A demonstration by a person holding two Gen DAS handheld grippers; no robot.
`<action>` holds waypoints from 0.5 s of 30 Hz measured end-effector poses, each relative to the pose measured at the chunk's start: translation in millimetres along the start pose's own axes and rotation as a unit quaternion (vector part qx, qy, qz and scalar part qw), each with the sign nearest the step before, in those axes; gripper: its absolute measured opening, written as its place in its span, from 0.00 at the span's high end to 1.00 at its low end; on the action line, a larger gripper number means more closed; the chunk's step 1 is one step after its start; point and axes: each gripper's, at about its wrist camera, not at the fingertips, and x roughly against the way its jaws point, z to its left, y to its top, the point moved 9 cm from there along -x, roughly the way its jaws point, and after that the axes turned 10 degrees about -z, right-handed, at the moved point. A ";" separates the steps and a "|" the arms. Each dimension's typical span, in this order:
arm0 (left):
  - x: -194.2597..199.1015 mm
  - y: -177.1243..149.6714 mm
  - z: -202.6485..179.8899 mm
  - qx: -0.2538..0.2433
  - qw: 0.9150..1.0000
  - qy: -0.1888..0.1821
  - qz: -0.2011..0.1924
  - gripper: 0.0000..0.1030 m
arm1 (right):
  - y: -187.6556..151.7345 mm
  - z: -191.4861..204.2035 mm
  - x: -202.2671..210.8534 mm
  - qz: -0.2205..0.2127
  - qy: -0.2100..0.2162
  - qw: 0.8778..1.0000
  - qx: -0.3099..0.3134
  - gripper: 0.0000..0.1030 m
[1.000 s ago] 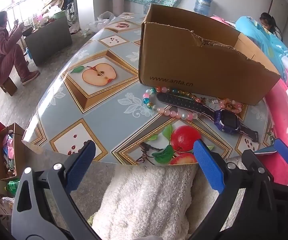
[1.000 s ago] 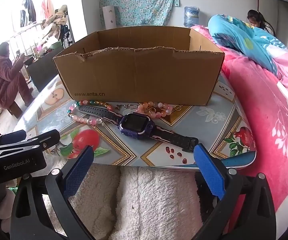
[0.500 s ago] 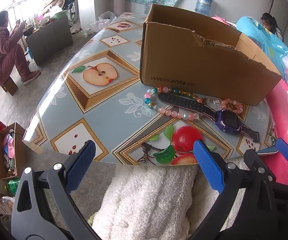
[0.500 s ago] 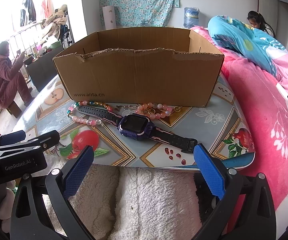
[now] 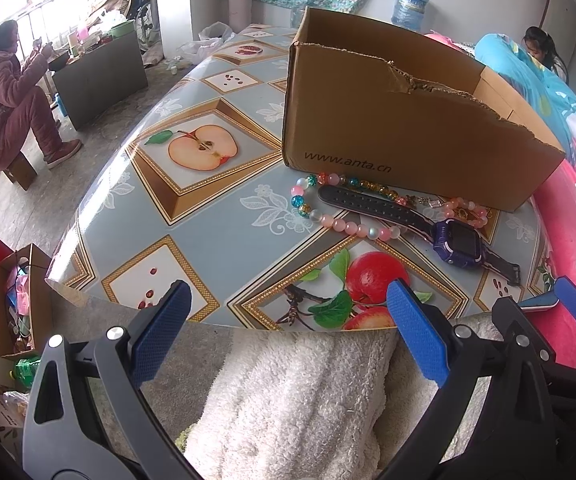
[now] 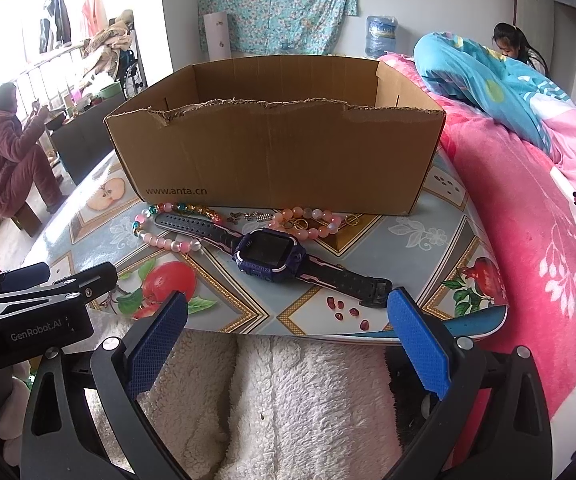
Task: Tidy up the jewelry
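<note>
An open cardboard box (image 5: pixel 400 128) (image 6: pixel 280 160) stands on the fruit-patterned table (image 5: pixel 208 216) (image 6: pixel 428 236). In front of it lie a purple watch with a black strap (image 5: pixel 454 242) (image 6: pixel 268 250), a pink and blue bead bracelet (image 5: pixel 328 216) (image 6: pixel 164 236), a peach bead bracelet (image 5: pixel 464 208) (image 6: pixel 308 220) and a small metal chain (image 6: pixel 248 217). My left gripper (image 5: pixel 288 328) and my right gripper (image 6: pixel 288 328) are both open and empty. They hover over a white fluffy lap, short of the table's near edge.
A pink quilted bed (image 6: pixel 536 240) lies right of the table with a blue blanket (image 6: pixel 488 80) on it. One person sits far left (image 5: pixel 8 96), another far right (image 6: pixel 516 44). A small box of clutter (image 5: pixel 20 300) stands on the floor to the left.
Both grippers have drifted very slightly; the view has shifted a little. Nothing on the table has moved.
</note>
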 end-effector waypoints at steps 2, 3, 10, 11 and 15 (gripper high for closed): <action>-0.2 -0.1 0.4 0.000 1.000 0.000 0.000 0.08 | 0.2 -0.3 0.1 0.000 0.000 1.000 0.000 0.05; -0.1 -0.1 0.3 0.000 1.000 0.000 0.000 0.08 | 1.2 -0.3 2.0 -0.001 0.000 1.000 -0.001 0.05; -0.2 0.0 0.6 0.000 1.000 0.001 0.000 0.08 | 2.8 -1.2 2.8 -0.001 -0.002 1.000 -0.001 0.05; -0.3 0.2 0.9 0.000 1.000 0.001 0.000 0.08 | 2.8 -1.2 2.9 -0.001 -0.003 1.000 -0.001 0.05; -0.4 0.0 1.1 0.001 1.000 0.001 0.001 0.08 | 3.2 -1.1 2.7 0.003 -0.005 1.000 0.004 0.05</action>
